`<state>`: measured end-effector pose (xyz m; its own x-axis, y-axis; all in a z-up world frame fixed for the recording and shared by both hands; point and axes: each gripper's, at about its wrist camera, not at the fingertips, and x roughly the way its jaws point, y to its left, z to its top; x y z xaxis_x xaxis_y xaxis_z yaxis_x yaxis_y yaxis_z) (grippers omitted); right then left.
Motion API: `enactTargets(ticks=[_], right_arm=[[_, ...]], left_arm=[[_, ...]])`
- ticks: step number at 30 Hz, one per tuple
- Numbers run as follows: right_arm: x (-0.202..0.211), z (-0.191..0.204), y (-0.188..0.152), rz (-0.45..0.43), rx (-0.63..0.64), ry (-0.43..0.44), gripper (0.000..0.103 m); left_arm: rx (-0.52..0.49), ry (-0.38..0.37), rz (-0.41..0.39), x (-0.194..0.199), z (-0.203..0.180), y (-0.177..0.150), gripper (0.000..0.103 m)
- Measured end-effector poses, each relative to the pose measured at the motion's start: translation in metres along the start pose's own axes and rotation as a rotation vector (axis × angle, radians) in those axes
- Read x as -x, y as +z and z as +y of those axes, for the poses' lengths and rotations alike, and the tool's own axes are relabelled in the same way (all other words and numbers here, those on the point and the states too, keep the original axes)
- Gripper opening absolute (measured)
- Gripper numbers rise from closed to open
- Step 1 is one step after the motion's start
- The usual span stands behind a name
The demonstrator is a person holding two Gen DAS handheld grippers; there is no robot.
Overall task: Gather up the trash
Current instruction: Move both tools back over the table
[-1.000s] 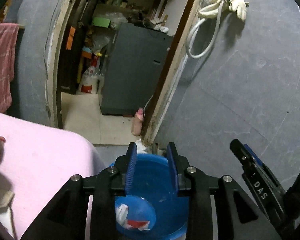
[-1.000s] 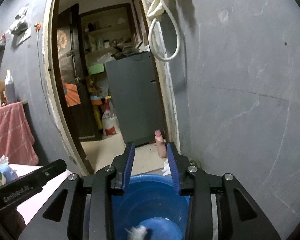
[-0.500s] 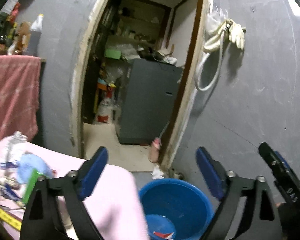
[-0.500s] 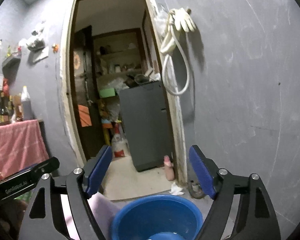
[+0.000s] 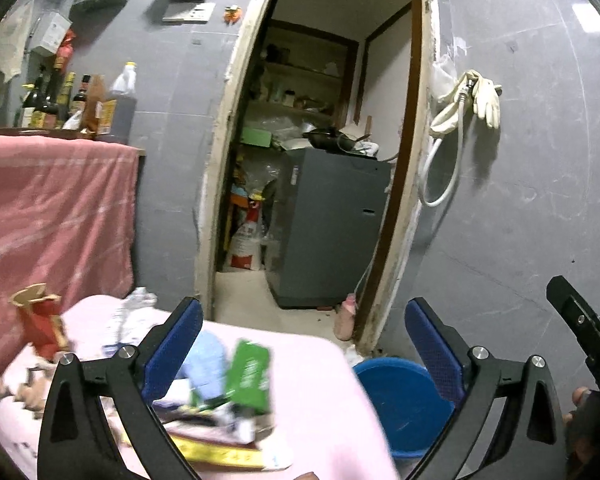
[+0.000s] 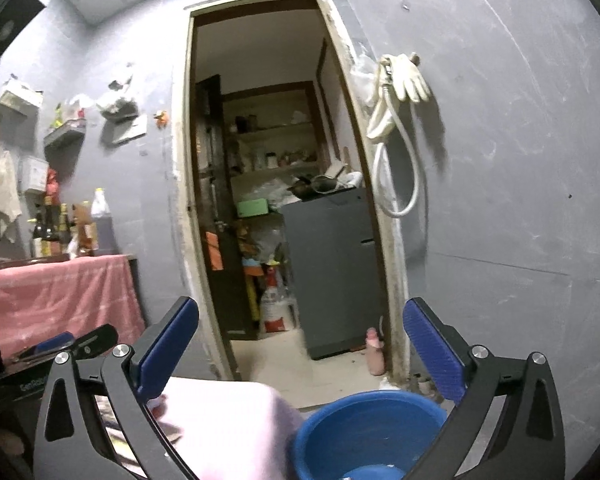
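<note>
Both tools have lifted away from over the blue basin (image 5: 404,404) and their jaws have just been opening: the left tool (image 5: 304,344) and right tool (image 6: 300,344) now gape wide, empty. Remaining trash, including a green packet (image 5: 249,376) and a red carton (image 5: 40,320), lies heaped on the pink tabletop (image 5: 320,400) left of the basin. Overlapping loose pieces risk a partial pinch, scattering scraps short of the basin.

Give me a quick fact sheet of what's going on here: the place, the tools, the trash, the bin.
place: grey room with an open doorway
left gripper: jaws just opened wide, nothing between them
right gripper: jaws just opened wide, nothing between them
trash: green packet among blurred litter on the pink-covered table
bin: blue basin on the floor beside the table
</note>
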<state>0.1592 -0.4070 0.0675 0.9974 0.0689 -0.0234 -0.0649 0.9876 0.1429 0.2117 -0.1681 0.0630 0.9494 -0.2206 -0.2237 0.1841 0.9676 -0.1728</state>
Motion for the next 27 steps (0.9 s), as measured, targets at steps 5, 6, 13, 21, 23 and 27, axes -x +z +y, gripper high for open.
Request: enactTargets(ticks=[5, 6, 13, 21, 23, 27], right_arm=[[0.01, 0.033, -0.012, 0.013, 0.008, 0.048, 0.103], [0.011, 0.041, -0.016, 0.019, 0.012, 0.058, 0.103], [0.012, 0.082, -0.037, 0.062, 0.039, 0.128, 0.103], [0.003, 0.11, -0.059, 0.127, 0.074, 0.185, 0.103], [0.001, 0.116, -0.065, 0.144, 0.082, 0.192, 0.103], [-0.005, 0.125, -0.073, 0.169, 0.099, 0.207, 0.103]], left_arm=[[-0.004, 0.051, 0.006, 0.028, 0.03, -0.008, 0.099], [-0.005, 0.061, 0.008, 0.032, 0.036, -0.01, 0.099], [-0.024, 0.142, 0.031, 0.057, 0.078, -0.027, 0.099], [-0.019, 0.232, 0.084, 0.077, 0.127, -0.049, 0.099], [-0.011, 0.247, 0.101, 0.08, 0.136, -0.054, 0.099], [0.003, 0.272, 0.138, 0.081, 0.152, -0.062, 0.099]])
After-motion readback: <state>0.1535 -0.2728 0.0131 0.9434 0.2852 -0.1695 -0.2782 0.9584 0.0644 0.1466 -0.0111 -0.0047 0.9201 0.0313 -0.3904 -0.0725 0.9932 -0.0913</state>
